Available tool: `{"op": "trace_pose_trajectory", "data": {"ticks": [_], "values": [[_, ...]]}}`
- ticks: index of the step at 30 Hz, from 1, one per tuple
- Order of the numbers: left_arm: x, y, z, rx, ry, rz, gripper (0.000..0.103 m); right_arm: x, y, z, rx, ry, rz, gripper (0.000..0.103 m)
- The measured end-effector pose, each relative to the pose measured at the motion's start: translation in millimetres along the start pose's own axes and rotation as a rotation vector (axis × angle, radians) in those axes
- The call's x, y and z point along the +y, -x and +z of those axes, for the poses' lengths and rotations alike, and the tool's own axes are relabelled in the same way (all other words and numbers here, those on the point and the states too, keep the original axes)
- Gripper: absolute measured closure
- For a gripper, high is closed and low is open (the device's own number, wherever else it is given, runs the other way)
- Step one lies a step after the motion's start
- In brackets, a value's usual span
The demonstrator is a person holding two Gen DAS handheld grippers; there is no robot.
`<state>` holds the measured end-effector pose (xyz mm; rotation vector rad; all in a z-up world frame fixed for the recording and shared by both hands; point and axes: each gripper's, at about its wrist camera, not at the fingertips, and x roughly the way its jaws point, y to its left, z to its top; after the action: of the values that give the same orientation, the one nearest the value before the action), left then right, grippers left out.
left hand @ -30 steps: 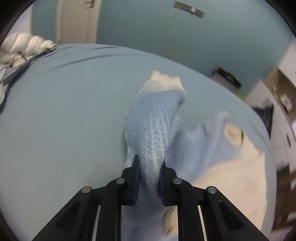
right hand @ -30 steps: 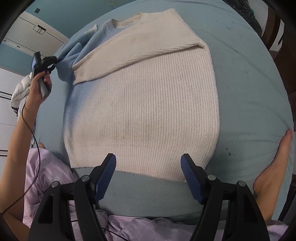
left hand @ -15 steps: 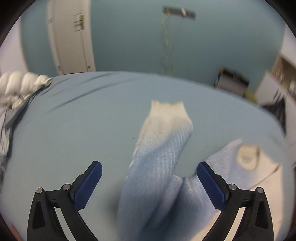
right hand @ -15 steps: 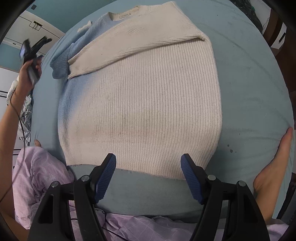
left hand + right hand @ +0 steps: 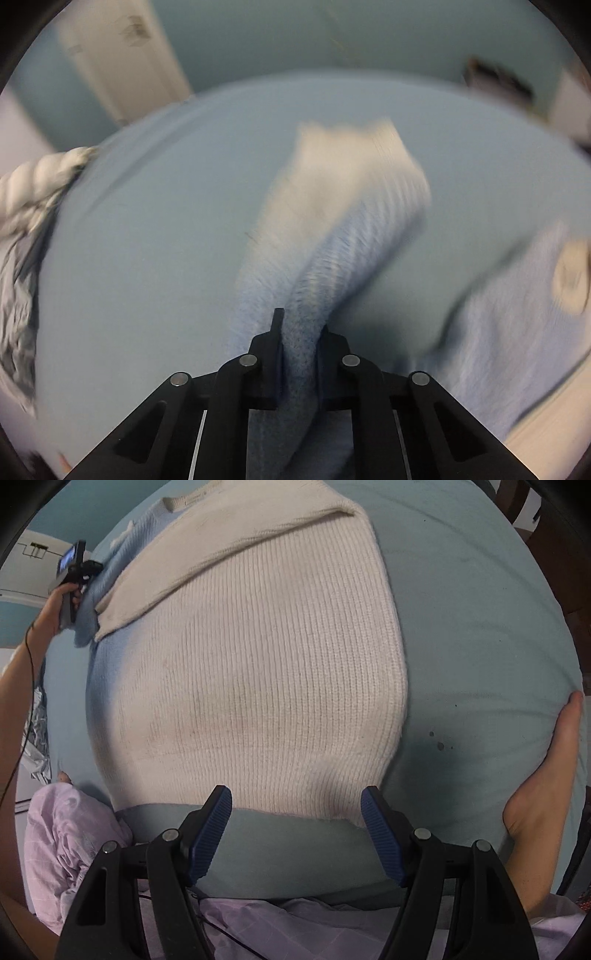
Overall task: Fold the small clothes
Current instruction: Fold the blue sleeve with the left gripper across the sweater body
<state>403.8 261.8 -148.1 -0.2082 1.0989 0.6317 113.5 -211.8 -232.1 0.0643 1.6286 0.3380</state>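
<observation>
A cream and light-blue knit sweater (image 5: 255, 672) lies flat on the blue bed sheet (image 5: 480, 635), one cream sleeve (image 5: 221, 561) folded across its chest. My left gripper (image 5: 299, 332) is shut on the blue sleeve (image 5: 332, 251), whose cream cuff (image 5: 347, 155) points away over the sheet; this view is blurred. The left gripper also shows in the right wrist view (image 5: 83, 572) at the sweater's far left shoulder. My right gripper (image 5: 295, 812) is open and empty, hovering just over the sweater's hem.
A crumpled white and grey pile (image 5: 26, 206) lies at the sheet's left edge. Lilac checked fabric (image 5: 74, 842) and a bare foot (image 5: 543, 790) lie near my right gripper. A pale door (image 5: 122, 55) and teal wall stand beyond the bed.
My left gripper, open half a second ago after letting the sleeve go, has shut on the blue sleeve again. My right gripper has moved slightly closer to the hem.
</observation>
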Motion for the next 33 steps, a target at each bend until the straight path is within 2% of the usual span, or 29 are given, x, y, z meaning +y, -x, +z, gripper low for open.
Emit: {"op": "trace_pose_trajectory", "data": {"ticks": [3,5,7,9,11,14,15,17,19,22,25,27,28,30,31,32,33], "values": [[28,48,21,-0.106,0.082,0.058,0.092,6,10,-1,-0.036,0.033,-0.006,0.034],[52,90,35,-0.192,0.17,0.049,0.092,7,16,-7,-0.057,0.044,0.003,0.034],[76,137,43,-0.288,0.263,0.004,0.092,12,25,-9,-0.085,0.063,0.017,0.034],[80,170,42,-0.368,0.285,-0.022,0.092,14,34,-10,-0.111,0.079,0.03,0.034],[66,204,27,-0.459,0.237,-0.087,0.092,15,39,-13,-0.129,0.091,0.043,0.034],[15,244,-25,-0.596,0.014,-0.135,0.092,19,46,-15,-0.15,0.11,0.072,0.034],[-3,256,-52,-0.628,-0.057,-0.158,0.091,21,47,-16,-0.154,0.119,0.079,0.034],[-34,262,-97,-0.593,-0.151,-0.261,0.087,23,47,-18,-0.156,0.135,0.08,0.034],[-50,258,-141,-0.448,-0.199,-0.414,0.084,26,45,-16,-0.153,0.146,0.086,0.034],[-46,255,-180,-0.257,-0.185,-0.554,0.081,31,40,-11,-0.145,0.145,0.08,0.034],[-7,266,-203,-0.096,-0.108,-0.668,0.08,35,36,-8,-0.14,0.153,0.063,0.034],[22,275,-211,-0.07,-0.112,-0.701,0.08,40,34,-5,-0.14,0.169,0.044,0.034],[44,290,-220,-0.077,-0.111,-0.679,0.08,42,34,-4,-0.14,0.172,0.036,0.034],[77,307,-227,-0.096,-0.119,-0.627,0.068,45,27,-1,-0.131,0.174,0.016,0.034],[91,317,-235,-0.1,-0.117,-0.602,0.038,45,25,2,-0.124,0.17,0.015,0.034],[95,321,-243,-0.108,-0.104,-0.576,0.003,45,20,4,-0.109,0.16,0.015,0.034],[114,328,-253,-0.139,-0.088,-0.541,0.0,44,16,6,-0.098,0.149,0.021,0.034]]}}
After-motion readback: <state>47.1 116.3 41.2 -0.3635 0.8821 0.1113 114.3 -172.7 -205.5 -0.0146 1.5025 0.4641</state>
